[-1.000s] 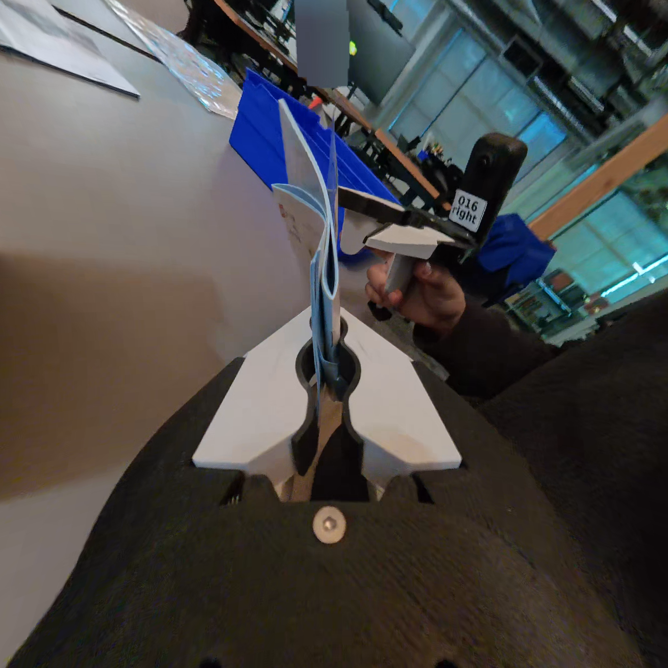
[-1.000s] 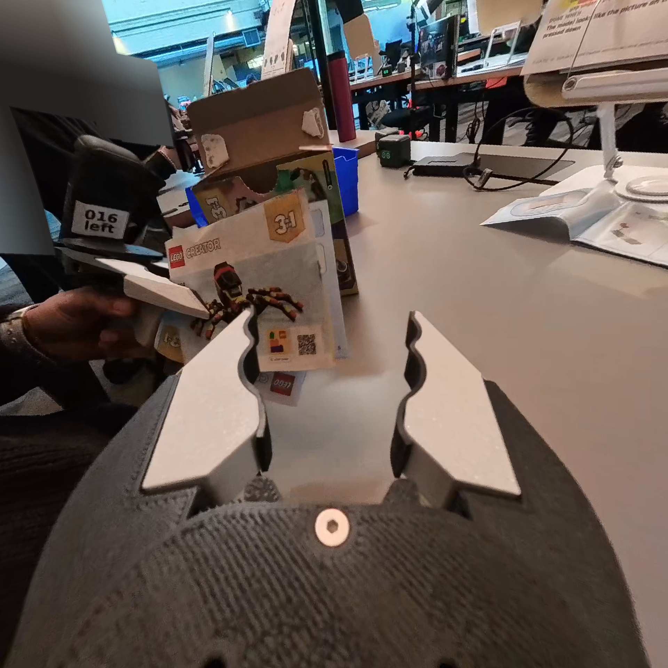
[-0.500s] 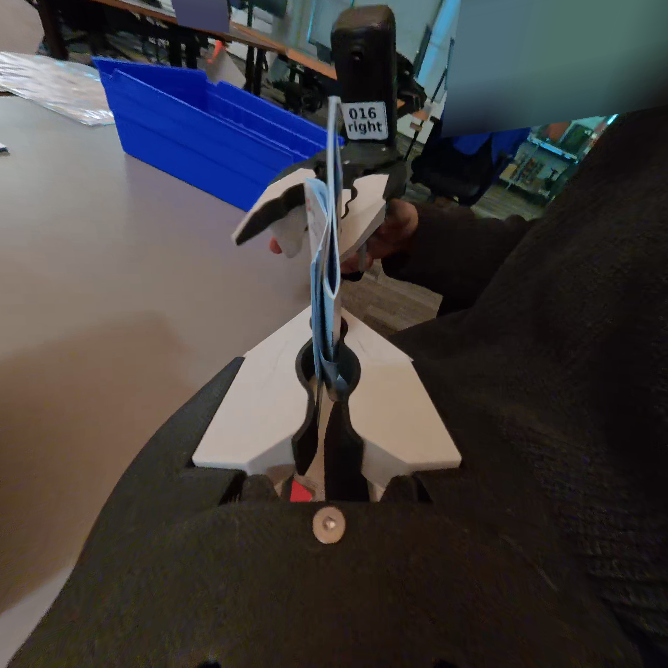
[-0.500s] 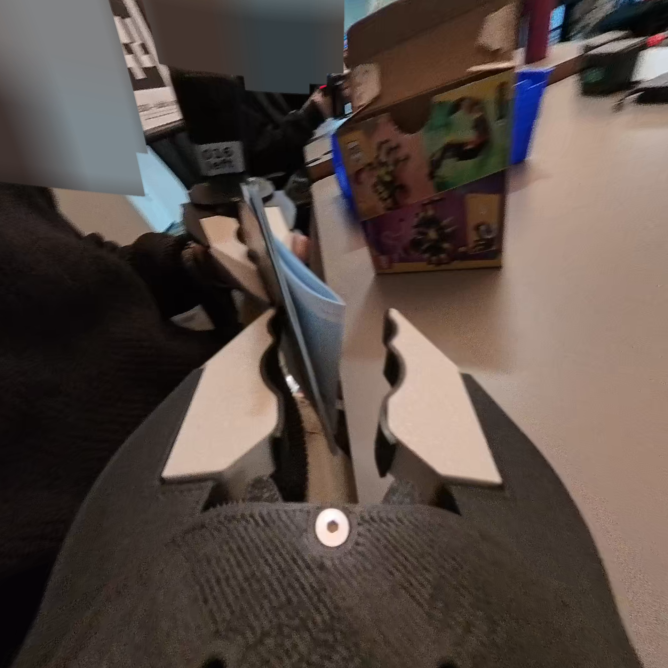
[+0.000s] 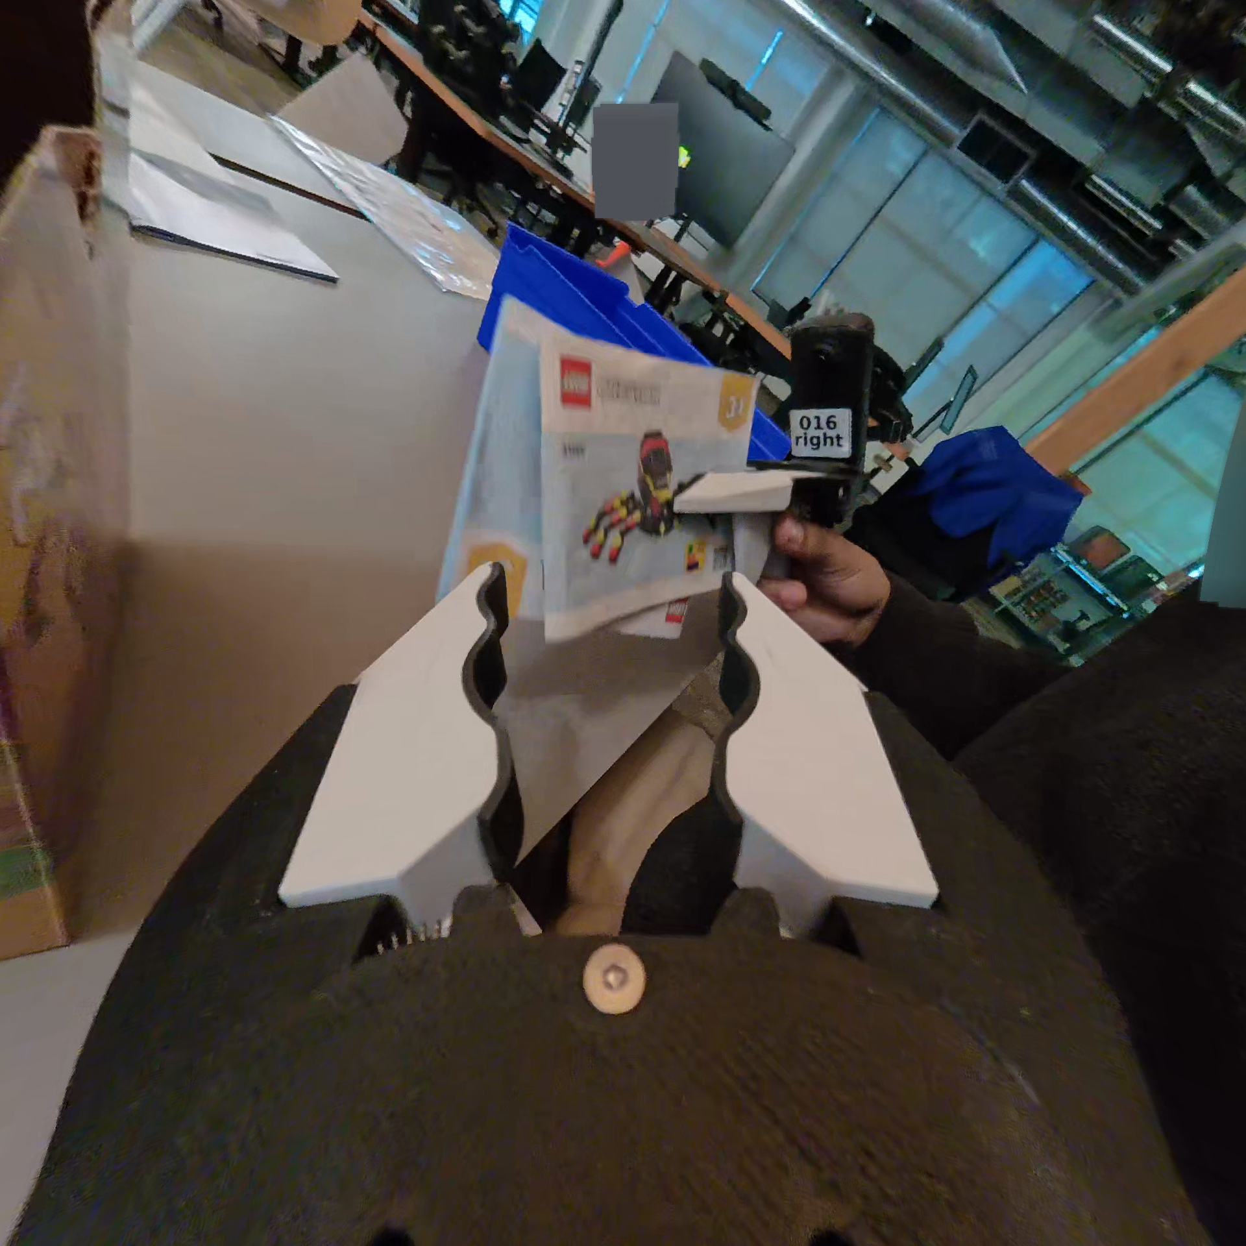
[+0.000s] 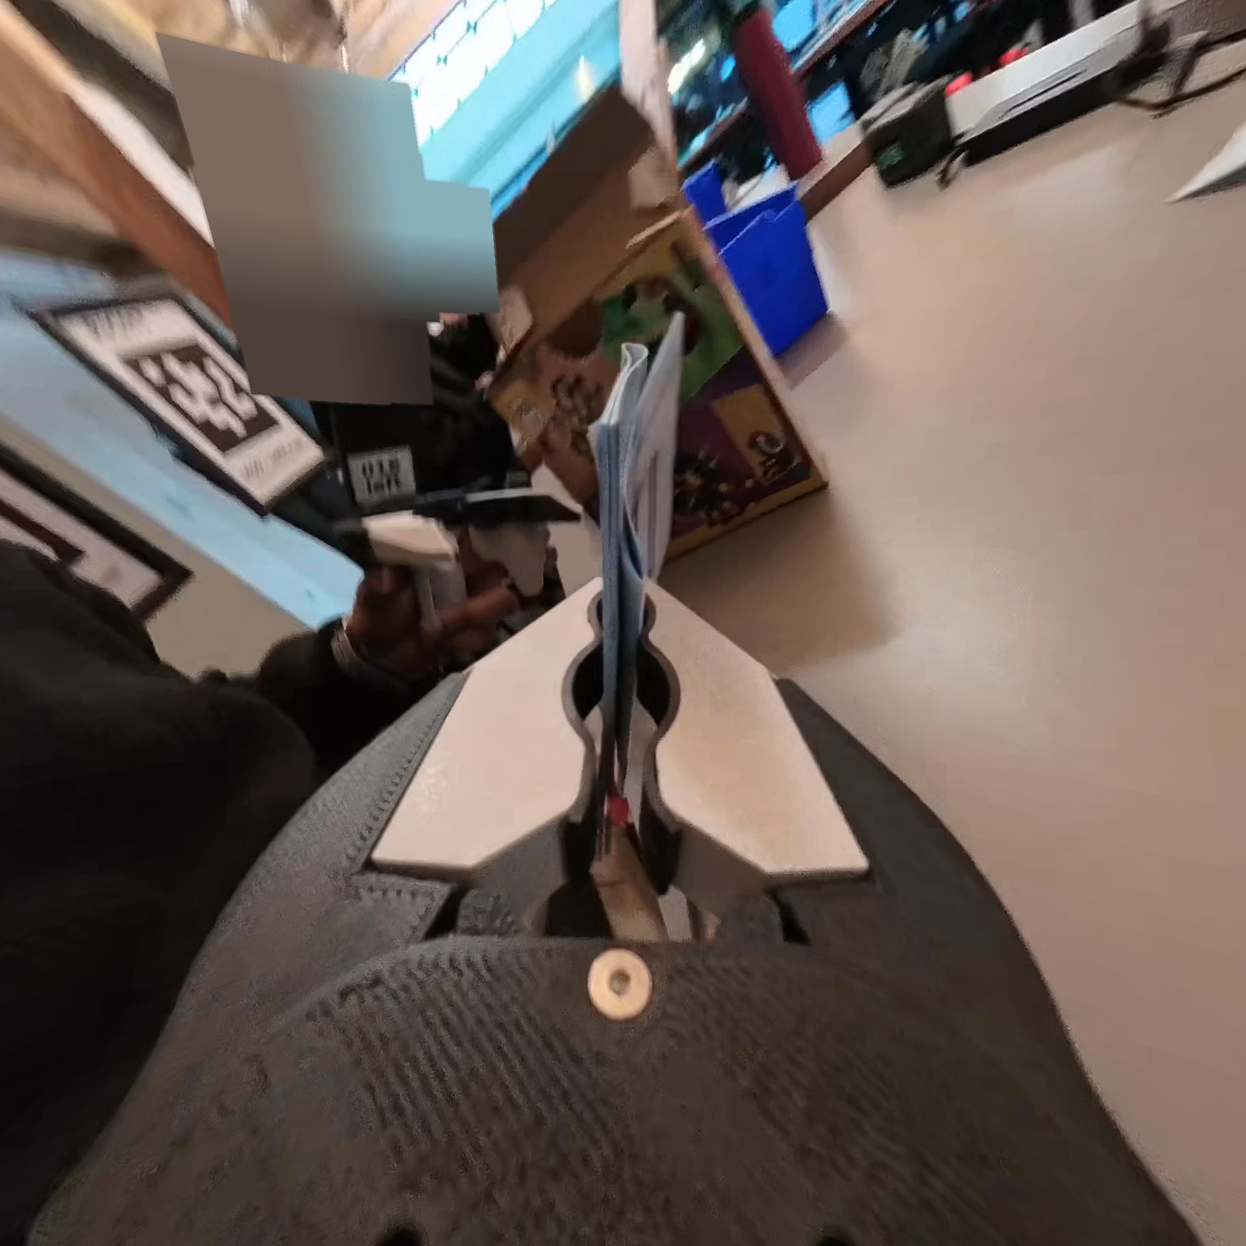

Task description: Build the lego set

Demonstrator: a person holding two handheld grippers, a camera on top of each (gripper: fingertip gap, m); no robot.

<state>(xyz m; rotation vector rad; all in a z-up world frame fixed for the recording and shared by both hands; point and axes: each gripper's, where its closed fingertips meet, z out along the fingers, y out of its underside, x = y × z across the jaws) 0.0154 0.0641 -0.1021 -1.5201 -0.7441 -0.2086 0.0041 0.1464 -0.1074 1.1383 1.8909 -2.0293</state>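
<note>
Several light-blue instruction booklets (image 5: 627,485), the front one with a spider model on its cover, hang in the air over the table edge. My right gripper (image 6: 620,600) is shut on the booklets (image 6: 640,458), which stand edge-on between its fingers. In the left wrist view the right gripper (image 5: 731,492) pinches their right edge. My left gripper (image 5: 610,593) is open and empty, just below and in front of the booklets, not touching them. It shows blurred in the right wrist view (image 6: 458,519), to the left of the booklets.
The opened set box (image 6: 728,418) stands on the beige table (image 6: 1011,539); it also shows at the left edge of the left wrist view (image 5: 40,472). A blue bin (image 5: 573,297) stands behind the booklets. Papers (image 5: 202,202) and a plastic sheet (image 5: 398,209) lie farther back. My hands' fingertips stand some 9 cm from each other.
The booklets passed from my left gripper to my right. The right gripper closed on them, the left gripper opened and drew back, and the booklets now face the left camera.
</note>
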